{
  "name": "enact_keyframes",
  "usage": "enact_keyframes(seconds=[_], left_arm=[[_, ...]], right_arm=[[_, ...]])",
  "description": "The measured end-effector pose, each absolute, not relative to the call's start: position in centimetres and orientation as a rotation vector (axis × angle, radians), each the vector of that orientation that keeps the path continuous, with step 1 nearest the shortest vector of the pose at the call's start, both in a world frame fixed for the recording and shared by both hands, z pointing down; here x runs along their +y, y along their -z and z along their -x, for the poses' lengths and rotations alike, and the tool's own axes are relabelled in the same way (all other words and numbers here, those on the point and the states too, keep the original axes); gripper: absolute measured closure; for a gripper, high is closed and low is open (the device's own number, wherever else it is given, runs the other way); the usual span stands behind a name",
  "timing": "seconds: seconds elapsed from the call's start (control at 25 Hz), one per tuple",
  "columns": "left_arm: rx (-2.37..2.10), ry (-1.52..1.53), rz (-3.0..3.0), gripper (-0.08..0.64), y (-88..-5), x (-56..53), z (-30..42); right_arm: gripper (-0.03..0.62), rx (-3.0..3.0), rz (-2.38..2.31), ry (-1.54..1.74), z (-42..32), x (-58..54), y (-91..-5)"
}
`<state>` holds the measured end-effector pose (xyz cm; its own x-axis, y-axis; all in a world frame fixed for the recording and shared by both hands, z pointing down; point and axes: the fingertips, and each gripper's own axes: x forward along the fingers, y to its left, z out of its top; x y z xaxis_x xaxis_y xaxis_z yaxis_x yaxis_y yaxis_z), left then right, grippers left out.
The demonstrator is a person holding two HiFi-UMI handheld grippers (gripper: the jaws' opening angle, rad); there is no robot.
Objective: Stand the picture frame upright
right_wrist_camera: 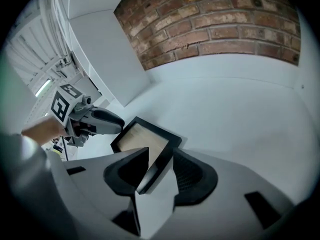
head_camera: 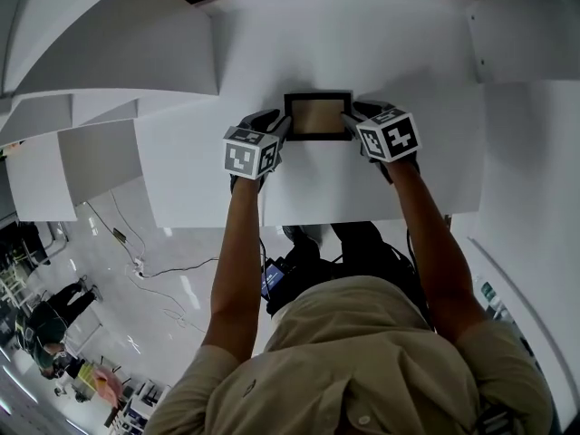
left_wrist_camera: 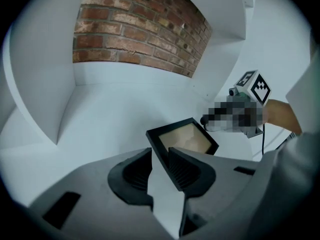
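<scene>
The black picture frame [head_camera: 317, 116] with a tan panel lies face up on the white table [head_camera: 317, 43]. My left gripper [head_camera: 283, 127] is at its left side and my right gripper [head_camera: 352, 116] at its right side. In the left gripper view the left gripper [left_wrist_camera: 160, 161] is open, with the frame [left_wrist_camera: 182, 139] edge running between its jaws, close to the right pad and apart from the left one. In the right gripper view the right gripper [right_wrist_camera: 160, 164] is open too. The frame [right_wrist_camera: 142, 136] edge crosses between its pads, with a gap on the right.
White shelf panels [head_camera: 109, 53] rise at the left and a white wall panel [head_camera: 535, 107] at the right. A brick wall [left_wrist_camera: 135, 29] stands behind the table. Down on the floor at lower left are cables [head_camera: 145, 265] and a person [head_camera: 54, 311].
</scene>
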<state>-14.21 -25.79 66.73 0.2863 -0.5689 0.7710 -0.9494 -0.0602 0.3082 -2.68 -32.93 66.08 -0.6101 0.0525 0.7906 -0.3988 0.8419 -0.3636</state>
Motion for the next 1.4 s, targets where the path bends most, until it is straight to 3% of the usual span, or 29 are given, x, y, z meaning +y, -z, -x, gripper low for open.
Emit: enact_keyframes(seconds=[0.76,1.4], left_arm=[[-1.374,-0.383,-1.758,0.471,-66.7,-26.5,13.3],[-1.481,-0.222,-2.027,0.472,-56.6,-28.8,13.8]], right_arm=[[0.483,-2.081,-0.384,-0.677,2.8,-32.7,-67.6],[0.466,-2.104,-0.435,-1.048,4.0,-29.1,-67.2]])
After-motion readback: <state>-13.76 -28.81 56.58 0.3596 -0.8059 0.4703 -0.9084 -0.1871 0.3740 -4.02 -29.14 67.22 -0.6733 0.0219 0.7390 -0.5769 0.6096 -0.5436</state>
